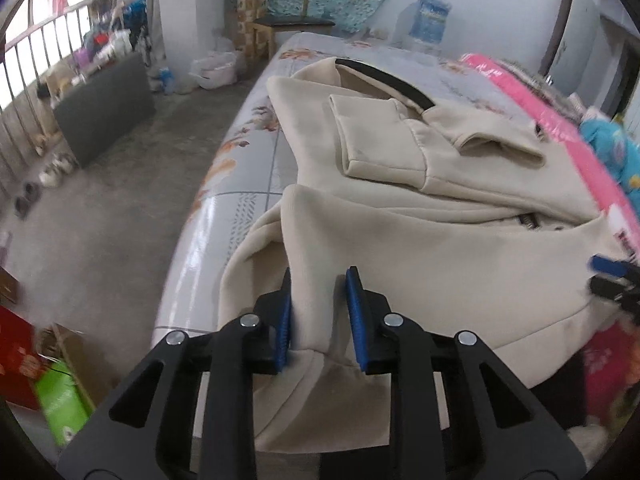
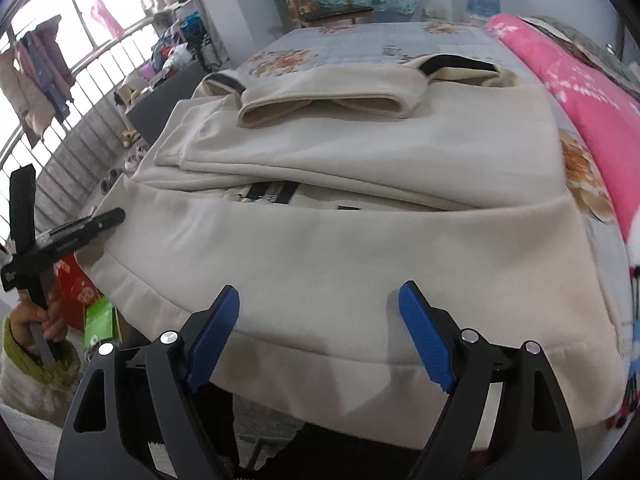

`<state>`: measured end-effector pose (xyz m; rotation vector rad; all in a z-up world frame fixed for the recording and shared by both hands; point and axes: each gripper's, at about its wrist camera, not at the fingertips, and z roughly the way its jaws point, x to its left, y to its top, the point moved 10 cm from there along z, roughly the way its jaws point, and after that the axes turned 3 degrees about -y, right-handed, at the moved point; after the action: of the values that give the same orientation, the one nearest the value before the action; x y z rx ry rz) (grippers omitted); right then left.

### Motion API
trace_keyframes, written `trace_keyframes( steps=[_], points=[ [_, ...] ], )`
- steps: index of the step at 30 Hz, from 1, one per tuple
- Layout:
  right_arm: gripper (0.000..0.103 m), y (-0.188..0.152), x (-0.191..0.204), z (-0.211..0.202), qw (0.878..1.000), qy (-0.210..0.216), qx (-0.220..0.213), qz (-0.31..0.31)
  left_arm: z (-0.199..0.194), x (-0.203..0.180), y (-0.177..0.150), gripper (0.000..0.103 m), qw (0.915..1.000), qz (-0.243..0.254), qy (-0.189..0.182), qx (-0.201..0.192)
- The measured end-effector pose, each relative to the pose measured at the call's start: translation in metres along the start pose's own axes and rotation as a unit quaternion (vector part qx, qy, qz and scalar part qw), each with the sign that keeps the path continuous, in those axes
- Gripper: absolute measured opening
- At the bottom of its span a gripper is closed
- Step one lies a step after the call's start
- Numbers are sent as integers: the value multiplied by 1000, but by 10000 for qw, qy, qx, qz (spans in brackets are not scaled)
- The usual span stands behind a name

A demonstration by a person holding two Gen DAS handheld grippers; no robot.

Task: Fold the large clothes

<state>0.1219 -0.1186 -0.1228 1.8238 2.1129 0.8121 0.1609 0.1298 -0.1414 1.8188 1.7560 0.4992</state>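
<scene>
A cream sweatshirt (image 1: 420,264) lies folded on the bed, its sleeves crossed over the chest and black trim at the far collar. My left gripper (image 1: 320,300) is at the garment's near-left corner, and a raised ridge of cream fabric fills the narrow gap between its blue pads (image 1: 285,320). In the right wrist view the sweatshirt (image 2: 360,248) spreads wide. My right gripper (image 2: 320,300) stands open over the near hem, its pads well apart and the cloth lying untouched below them. The left gripper (image 2: 76,228) shows at the left edge, held by a hand (image 2: 40,320).
The bed's floral sheet (image 1: 256,168) drops off to a concrete floor (image 1: 100,220) on the left. A pink quilt (image 2: 592,100) runs along the right side. A wooden chair (image 1: 288,20) stands beyond the bed's far end. Red and green boxes (image 1: 48,380) sit on the floor nearby.
</scene>
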Motion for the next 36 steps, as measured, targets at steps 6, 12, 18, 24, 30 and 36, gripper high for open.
trace_keyframes(
  steps=[6,12,18,24,30,36],
  points=[
    [77,-9,-48,-40,9979,-349,-355,423,-2,-3,0,24,9979,385,510,-48],
    [61,-4,-103,-69,9907,-694,-717,922,-2,-5,1,24,9961,506,719,-28],
    [50,14,-125,-47,9904,-786,-631,943,-1,-5,2,24,9958,478,777,6],
    [41,14,-142,-26,9911,-703,-386,1064,-1,-8,2,24,9942,579,910,-13],
    [32,2,-137,-34,9930,-648,-202,969,-2,-8,1,24,9942,556,921,-7],
    [27,3,-136,-35,9932,-800,-169,831,-1,-8,2,24,9935,585,972,11]
  ],
)
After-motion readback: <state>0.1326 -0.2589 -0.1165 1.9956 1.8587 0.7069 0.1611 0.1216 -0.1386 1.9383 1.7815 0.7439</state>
